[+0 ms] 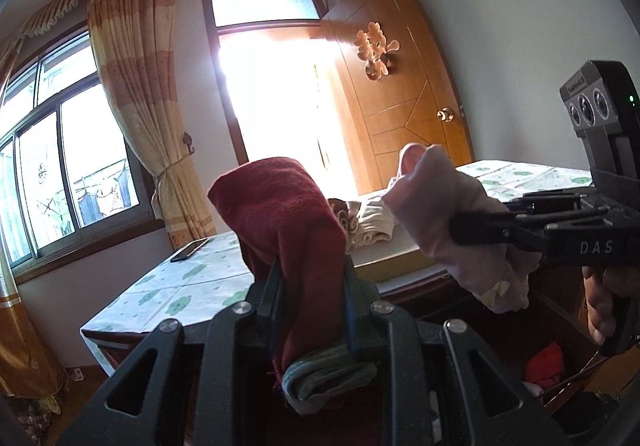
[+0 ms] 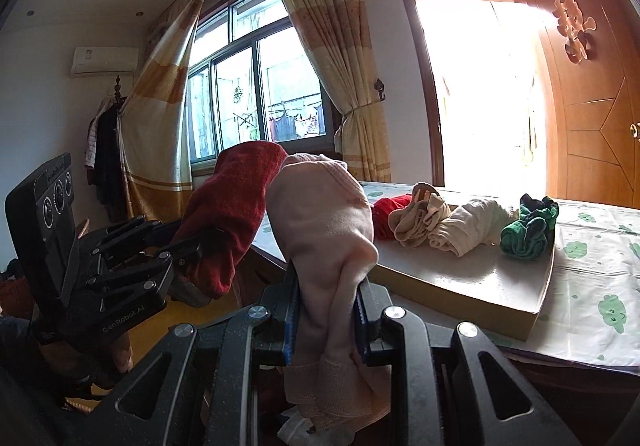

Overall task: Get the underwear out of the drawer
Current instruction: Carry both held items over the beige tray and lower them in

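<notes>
My left gripper (image 1: 312, 278) is shut on a dark red piece of underwear (image 1: 288, 214) with a grey band at its lower end, held up above the open drawer (image 1: 560, 358). My right gripper (image 2: 328, 298) is shut on a pale pink piece of underwear (image 2: 324, 222), also held up. Each gripper shows in the other's view: the right one (image 1: 472, 226) with the pink piece (image 1: 448, 222), the left one (image 2: 188, 242) with the red piece (image 2: 236, 202). Both are in front of the cabinet top.
On a beige board (image 2: 460, 278) on the cabinet top lie red (image 2: 388, 214), tan (image 2: 420, 218), cream (image 2: 468, 226) and green (image 2: 528, 230) underwear. A phone (image 1: 190, 249) lies on the patterned cloth (image 1: 172, 286). A red garment (image 1: 546, 366) lies in the drawer. Window, curtains and open wooden door behind.
</notes>
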Demonstrator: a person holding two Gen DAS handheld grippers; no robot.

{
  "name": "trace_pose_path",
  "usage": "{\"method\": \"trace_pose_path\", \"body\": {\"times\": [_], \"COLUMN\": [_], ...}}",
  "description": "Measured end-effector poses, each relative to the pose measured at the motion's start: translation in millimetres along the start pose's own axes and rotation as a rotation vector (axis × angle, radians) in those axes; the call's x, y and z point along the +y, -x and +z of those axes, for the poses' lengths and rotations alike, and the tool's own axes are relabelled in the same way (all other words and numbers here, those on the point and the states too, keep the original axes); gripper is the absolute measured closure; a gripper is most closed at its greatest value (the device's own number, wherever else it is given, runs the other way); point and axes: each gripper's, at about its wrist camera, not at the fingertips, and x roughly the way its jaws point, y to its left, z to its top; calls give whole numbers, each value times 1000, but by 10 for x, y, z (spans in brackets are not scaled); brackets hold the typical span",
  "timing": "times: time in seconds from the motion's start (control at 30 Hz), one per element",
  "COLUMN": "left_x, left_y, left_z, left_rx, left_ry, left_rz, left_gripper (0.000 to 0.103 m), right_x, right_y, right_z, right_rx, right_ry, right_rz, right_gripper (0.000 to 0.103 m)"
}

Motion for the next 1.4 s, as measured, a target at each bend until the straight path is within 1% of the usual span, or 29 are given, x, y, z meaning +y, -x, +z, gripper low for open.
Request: {"method": "trace_pose_path", "body": {"times": [0.43,0.67,0.87,1.1,1.33,1.4], "left_x": [-23,-23,-7,-64,-16,-18], "left_y": [-204,-290,-411,-647,-971,-1058], "left_z": [181,273,378,538,698,750], "left_rx": [-22,-23,-24,-18,20,25], "left_ry": [-41,-51,-60,-110,-88,-97], "left_rz": [-34,-54,-71,-84,-120,-122], "left_gripper": [81,81,81,81,81,81], "right_x": [-225,-283,-389,-604,-848,-916], "right_y": [-18,2,-11,-77,-199,-242], "right_z": [124,233,348,521,689,743], "right_rx": [-16,-25,-21,-8,14,21], "right_ry": [-67,-79,-88,-120,-151,-155], "right_rz": [-16,-23,-45,-74,-110,-122], "right_gripper": [78,78,78,78,78,78]}}
